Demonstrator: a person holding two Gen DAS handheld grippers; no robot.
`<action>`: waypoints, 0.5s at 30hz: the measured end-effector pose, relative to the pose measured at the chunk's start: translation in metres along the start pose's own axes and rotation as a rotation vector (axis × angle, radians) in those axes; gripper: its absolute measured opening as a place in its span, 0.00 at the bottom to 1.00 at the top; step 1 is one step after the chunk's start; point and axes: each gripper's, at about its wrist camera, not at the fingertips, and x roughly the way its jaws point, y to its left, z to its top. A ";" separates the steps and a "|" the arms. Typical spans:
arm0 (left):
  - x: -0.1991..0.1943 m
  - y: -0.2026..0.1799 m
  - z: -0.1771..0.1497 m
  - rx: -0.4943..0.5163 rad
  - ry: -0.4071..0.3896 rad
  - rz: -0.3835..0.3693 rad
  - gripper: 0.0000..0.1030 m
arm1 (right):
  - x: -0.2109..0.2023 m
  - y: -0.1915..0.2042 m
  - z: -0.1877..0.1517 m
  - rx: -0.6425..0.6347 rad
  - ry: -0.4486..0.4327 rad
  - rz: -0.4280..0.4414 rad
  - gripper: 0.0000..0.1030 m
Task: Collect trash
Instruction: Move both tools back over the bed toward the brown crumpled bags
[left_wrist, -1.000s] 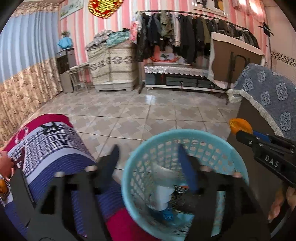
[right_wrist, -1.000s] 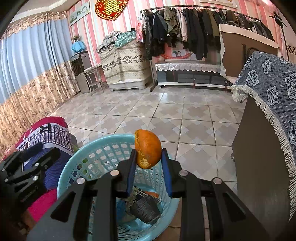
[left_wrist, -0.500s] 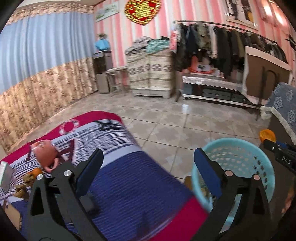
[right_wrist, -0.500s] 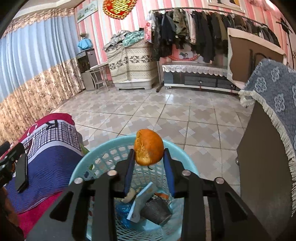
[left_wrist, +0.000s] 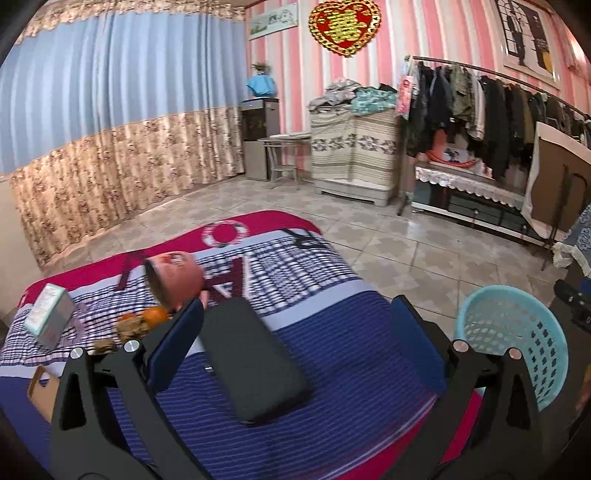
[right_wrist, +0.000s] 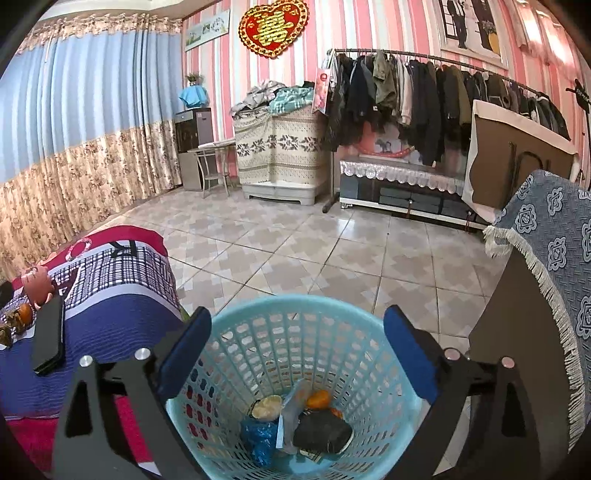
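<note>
- The right gripper (right_wrist: 295, 354) hangs over the light blue basket (right_wrist: 369, 332); its jaws are opening and nothing is between them.
- In the basket lie an orange peel (right_wrist: 318, 398), a blue wrapper (right_wrist: 258, 439) and a dark packet (right_wrist: 322, 432).
- The left gripper (left_wrist: 295, 339) is above the bed cover (left_wrist: 351, 369); its jaws are opening wide, with nothing held.
- Under it lies a black phone (left_wrist: 251, 362).
- More peel (left_wrist: 155, 315) rests beside a pink cup (left_wrist: 175, 278).
</note>
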 end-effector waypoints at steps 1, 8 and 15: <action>-0.003 0.007 -0.002 -0.003 -0.004 0.014 0.95 | 0.000 -0.001 0.001 0.001 -0.002 0.001 0.90; -0.019 0.045 -0.012 -0.023 -0.005 0.079 0.95 | 0.000 0.014 0.004 -0.008 -0.009 0.023 0.90; -0.032 0.085 -0.025 -0.059 0.002 0.145 0.95 | -0.005 0.038 0.003 -0.038 -0.024 0.050 0.90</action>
